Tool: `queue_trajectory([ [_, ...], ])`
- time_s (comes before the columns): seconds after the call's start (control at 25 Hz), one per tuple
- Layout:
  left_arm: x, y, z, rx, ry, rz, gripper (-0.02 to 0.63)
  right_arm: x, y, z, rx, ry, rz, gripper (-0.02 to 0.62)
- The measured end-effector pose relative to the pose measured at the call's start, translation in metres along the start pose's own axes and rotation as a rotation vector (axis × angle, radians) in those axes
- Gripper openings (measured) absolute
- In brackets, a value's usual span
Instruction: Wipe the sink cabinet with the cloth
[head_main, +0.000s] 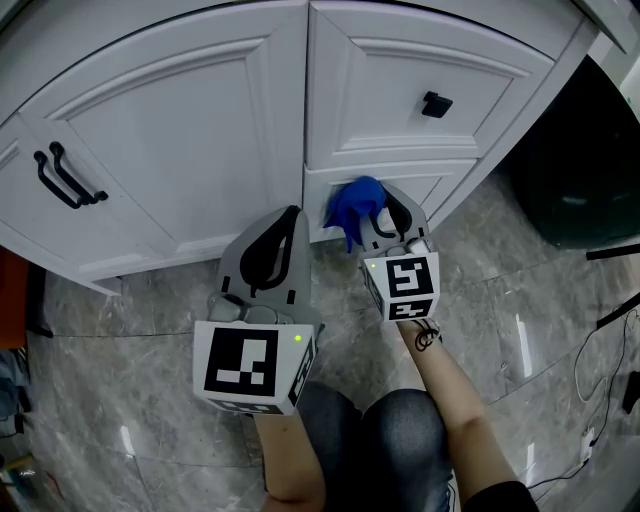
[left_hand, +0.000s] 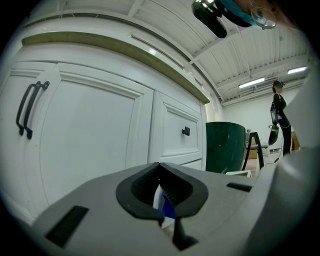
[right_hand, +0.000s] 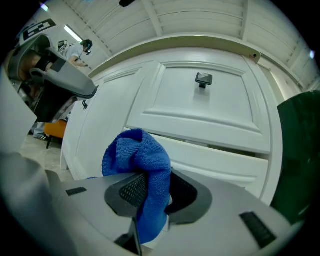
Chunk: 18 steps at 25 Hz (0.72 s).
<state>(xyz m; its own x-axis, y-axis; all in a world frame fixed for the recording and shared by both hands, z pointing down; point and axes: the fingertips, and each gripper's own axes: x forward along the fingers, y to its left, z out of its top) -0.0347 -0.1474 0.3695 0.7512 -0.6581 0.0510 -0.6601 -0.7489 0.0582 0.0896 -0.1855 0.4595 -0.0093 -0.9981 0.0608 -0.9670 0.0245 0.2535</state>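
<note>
Draping over right tool (right_hand: 150, 192), clenched there: crumpled fuzzy blue cloth (right_hand: 137, 152), near white sink cabinet (head_main: 180, 170); left tool (left_hand: 161, 192) closed, empty.

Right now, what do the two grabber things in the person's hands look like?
Both are grey plastic with black ridged lining inside the jaws. The left gripper has a white marker cube printed with black squares, and the right gripper has a matching cube. Each cube has a tiny green light. A dark sleeve shows near the person's right elbow.
</note>
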Motion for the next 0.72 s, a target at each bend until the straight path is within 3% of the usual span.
queue_trajectory([
  [0.72, 0.003, -0.003, -0.001, 0.001, 0.003, -0.004, 0.0, -0.005, -0.021, -0.008, 0.015, 0.015, -0.04, 0.115],
])
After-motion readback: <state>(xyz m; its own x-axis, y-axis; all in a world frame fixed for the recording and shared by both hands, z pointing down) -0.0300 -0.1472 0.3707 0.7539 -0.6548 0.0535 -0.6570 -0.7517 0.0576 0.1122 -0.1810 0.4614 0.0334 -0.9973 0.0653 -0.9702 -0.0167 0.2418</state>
